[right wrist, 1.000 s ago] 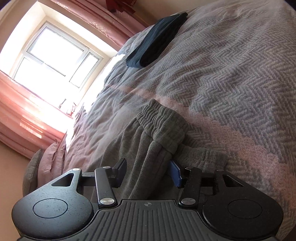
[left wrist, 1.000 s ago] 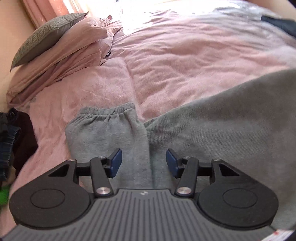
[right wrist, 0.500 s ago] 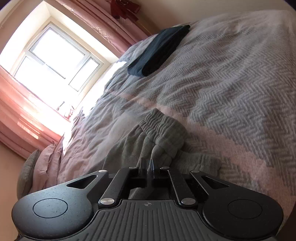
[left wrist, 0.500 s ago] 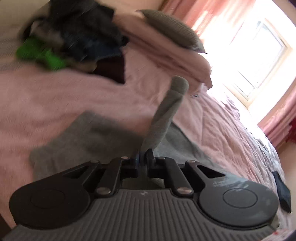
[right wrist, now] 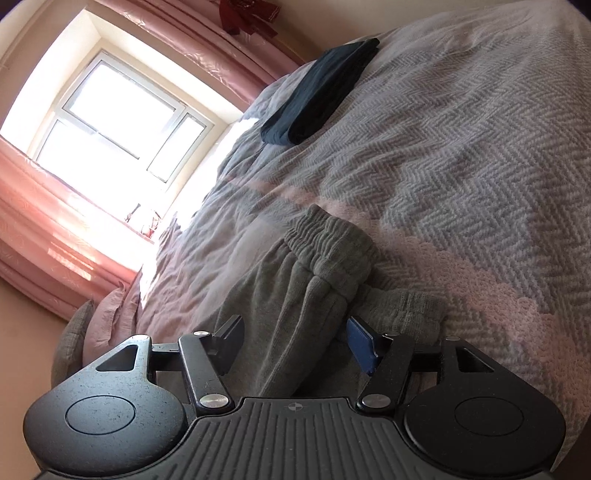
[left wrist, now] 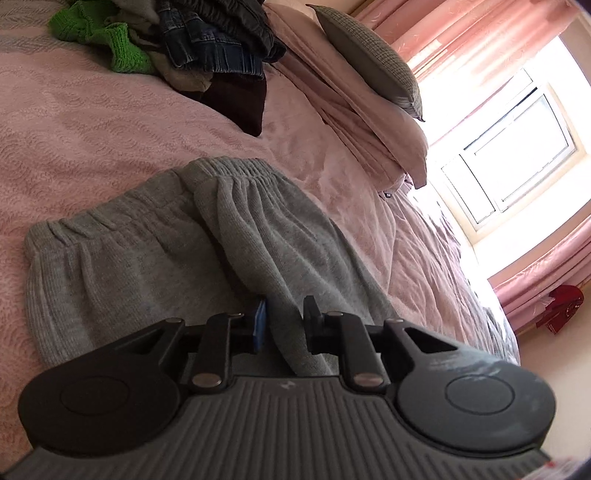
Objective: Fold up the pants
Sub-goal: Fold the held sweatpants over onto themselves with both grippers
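Grey sweatpants (left wrist: 122,273) lie on the pink bedspread (left wrist: 74,129). One leg (left wrist: 280,236) rests folded over the other, and both elastic cuffs point away from me. My left gripper (left wrist: 286,325) sits low over the top leg with its fingers partly apart. Grey fabric runs through the gap, and the fingers do not pinch it. In the right wrist view the gathered waistband (right wrist: 328,240) lies bunched on the bed. My right gripper (right wrist: 295,338) stands wide open just behind it, with cloth between the fingers but not gripped.
A pile of jeans and dark clothes (left wrist: 214,44) with a green knit (left wrist: 103,33) sits at the far left. Beside it are pillows (left wrist: 373,70). A dark folded garment (right wrist: 321,92) lies on the grey herringbone blanket (right wrist: 461,147). A window (right wrist: 110,122) with pink curtains is beyond the bed.
The left gripper shut on one leg, carried it over onto the other leg, and has now parted its fingers. The right gripper closed on the waistband half a second ago and has opened again.
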Motion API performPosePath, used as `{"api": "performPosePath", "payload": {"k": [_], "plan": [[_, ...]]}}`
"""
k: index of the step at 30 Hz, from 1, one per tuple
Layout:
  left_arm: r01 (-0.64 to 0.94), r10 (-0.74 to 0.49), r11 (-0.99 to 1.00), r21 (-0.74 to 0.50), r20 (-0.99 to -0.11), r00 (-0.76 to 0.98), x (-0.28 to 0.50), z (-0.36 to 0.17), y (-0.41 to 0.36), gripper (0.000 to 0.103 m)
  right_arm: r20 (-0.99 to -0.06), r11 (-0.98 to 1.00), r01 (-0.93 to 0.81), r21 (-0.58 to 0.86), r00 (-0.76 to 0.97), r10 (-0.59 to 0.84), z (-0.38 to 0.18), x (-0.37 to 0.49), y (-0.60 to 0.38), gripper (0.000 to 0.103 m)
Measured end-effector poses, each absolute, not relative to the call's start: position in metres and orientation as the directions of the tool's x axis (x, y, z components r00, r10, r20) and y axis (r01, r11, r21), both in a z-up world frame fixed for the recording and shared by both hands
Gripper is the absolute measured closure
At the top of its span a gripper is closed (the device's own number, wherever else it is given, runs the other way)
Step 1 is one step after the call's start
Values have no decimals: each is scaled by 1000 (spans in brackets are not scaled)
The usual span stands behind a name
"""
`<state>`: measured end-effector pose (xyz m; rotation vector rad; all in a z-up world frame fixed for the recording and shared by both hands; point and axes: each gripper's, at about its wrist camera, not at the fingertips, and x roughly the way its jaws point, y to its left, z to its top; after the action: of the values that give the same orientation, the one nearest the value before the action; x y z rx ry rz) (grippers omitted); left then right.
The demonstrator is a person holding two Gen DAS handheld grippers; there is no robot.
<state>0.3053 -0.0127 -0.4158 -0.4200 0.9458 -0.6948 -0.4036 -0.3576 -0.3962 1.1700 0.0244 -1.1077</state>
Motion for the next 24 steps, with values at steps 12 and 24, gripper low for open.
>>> {"api": "performPosePath", "payload": {"k": [12, 24], "plan": [[547, -724, 686, -480, -525, 447, 291, -360, -21, 97, -437, 9, 628, 778, 552, -710, -387, -414, -372, 103], [556, -675, 727, -404, -572, 466, 241, -394, 49, 97, -516, -49, 659, 750, 537, -667, -409, -450, -327, 103]]}}
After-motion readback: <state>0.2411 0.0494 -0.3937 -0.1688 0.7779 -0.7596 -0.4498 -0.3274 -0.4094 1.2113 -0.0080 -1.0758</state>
